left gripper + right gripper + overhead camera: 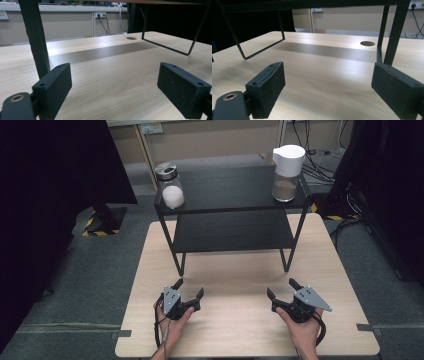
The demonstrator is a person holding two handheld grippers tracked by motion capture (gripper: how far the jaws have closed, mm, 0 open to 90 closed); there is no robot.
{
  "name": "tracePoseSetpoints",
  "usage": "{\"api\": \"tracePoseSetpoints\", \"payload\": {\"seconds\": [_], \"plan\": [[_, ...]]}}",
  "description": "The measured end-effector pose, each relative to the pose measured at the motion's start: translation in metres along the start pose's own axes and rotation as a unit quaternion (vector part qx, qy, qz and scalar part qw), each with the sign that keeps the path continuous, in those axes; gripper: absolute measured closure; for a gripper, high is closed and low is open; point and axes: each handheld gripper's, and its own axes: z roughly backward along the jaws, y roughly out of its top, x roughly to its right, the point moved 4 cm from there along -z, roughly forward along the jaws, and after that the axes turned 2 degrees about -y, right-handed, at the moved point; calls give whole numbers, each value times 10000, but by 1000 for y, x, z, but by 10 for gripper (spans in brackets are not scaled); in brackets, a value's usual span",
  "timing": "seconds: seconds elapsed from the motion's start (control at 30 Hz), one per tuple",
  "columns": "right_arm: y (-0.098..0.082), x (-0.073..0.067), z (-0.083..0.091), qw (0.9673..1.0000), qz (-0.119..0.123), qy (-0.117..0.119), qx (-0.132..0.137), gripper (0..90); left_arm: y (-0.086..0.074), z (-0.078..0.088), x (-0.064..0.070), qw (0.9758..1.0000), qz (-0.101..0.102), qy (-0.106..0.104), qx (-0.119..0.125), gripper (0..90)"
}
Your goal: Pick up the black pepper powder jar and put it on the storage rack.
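Note:
Two hands rest on the near part of a light wooden table (240, 320), each holding a black two-jaw gripper. My left gripper (189, 287) sits at the left, open, with nothing between its jaws. Open as well, my right gripper (281, 287) sits at the right with bare table between its jaws. In the left gripper view the left gripper (113, 86) looks low across the tabletop (105, 77) toward a black shelf leg (35, 37). The right gripper (328, 87) faces the underside of the same shelf, whose leg (393, 35) rises close by.
A black two-tier metal shelf (232, 195) stands on the far half of the table. On its top tier are a glass jar with a white ball (171, 187) at the left and a white-lidded jar of brown grains (286, 172) at the right. Dark curtains flank the table.

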Motion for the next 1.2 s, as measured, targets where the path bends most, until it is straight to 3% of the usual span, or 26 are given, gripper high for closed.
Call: {"api": "tracePoseSetpoints", "payload": {"seconds": [1.2], "plan": [[-21,1,1,9996,130,40,-259,119,0,0,0,10000,-13,-2,-8,119]]}}
